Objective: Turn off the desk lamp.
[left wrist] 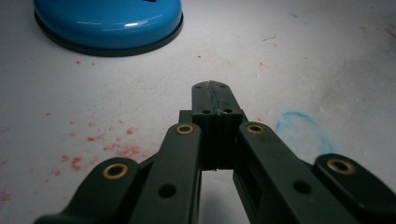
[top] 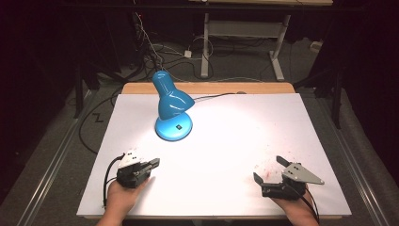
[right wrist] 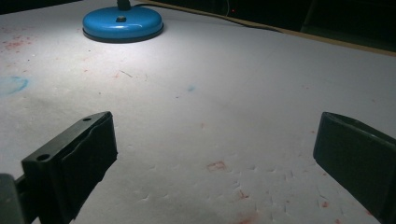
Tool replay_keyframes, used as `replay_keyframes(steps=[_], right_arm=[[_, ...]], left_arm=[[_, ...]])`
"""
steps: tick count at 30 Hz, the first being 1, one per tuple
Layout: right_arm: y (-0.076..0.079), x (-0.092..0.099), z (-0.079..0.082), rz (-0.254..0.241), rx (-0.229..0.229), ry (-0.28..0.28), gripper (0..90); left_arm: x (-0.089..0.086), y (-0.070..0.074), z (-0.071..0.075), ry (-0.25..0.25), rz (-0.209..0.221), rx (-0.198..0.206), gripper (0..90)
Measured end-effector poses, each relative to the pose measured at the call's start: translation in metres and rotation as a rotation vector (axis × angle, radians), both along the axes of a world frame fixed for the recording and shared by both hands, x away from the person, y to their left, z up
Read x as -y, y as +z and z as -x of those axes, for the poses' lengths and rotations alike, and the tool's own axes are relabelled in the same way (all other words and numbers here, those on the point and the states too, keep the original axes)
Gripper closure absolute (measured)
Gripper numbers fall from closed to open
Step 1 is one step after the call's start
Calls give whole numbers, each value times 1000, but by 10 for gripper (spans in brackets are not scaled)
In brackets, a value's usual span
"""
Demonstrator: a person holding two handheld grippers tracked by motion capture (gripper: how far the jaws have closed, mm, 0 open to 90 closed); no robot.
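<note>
A blue desk lamp (top: 172, 106) stands on the far left part of the counter (top: 244, 141), its round glossy base (top: 174, 128) flat on the white sheet and its bell-shaped shade leaning toward the far edge. A dark cord (top: 214, 96) runs from it to the right along the far side of the sheet. The left tongs (top: 151, 165) lie near the left front corner, held in a hand (top: 123, 194), pointing right and a little toward the lamp; the jaws are pressed together with nothing between them. In the left gripper view the lamp's base (left wrist: 108, 23) sits beyond the closed tips with bare paper between. The right tongs (top: 269, 169) rest at the near right, well apart from the lamp, jaws spread wide and empty. Nothing lies between either tool and the lamp. The sheet is matte white paper, dimpled, speckled with red stains (left wrist: 116, 149) and a faint blue ring mark (left wrist: 299, 128). A strip of wooden counter edge (top: 211, 88) shows beyond the paper.
</note>
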State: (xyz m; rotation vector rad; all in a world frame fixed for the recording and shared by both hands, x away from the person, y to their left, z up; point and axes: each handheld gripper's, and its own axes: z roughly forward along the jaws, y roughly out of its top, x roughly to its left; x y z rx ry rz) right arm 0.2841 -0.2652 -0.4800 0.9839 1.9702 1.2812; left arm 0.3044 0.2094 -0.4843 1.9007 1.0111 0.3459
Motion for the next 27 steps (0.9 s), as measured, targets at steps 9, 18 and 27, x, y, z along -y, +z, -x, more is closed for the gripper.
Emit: replay_keyframes(steps=[9,18,27], right_arm=[[1,0,3,-6,10,-3,3],[0,-3,2,0,10,5,3],[1,1,3,-7,10,-2,3]], left_arm=[[6,17,-18,-2,-8,15,879],[3,39,-44,16,-12,24,879],[2,50,-67,26,-20,19,879]])
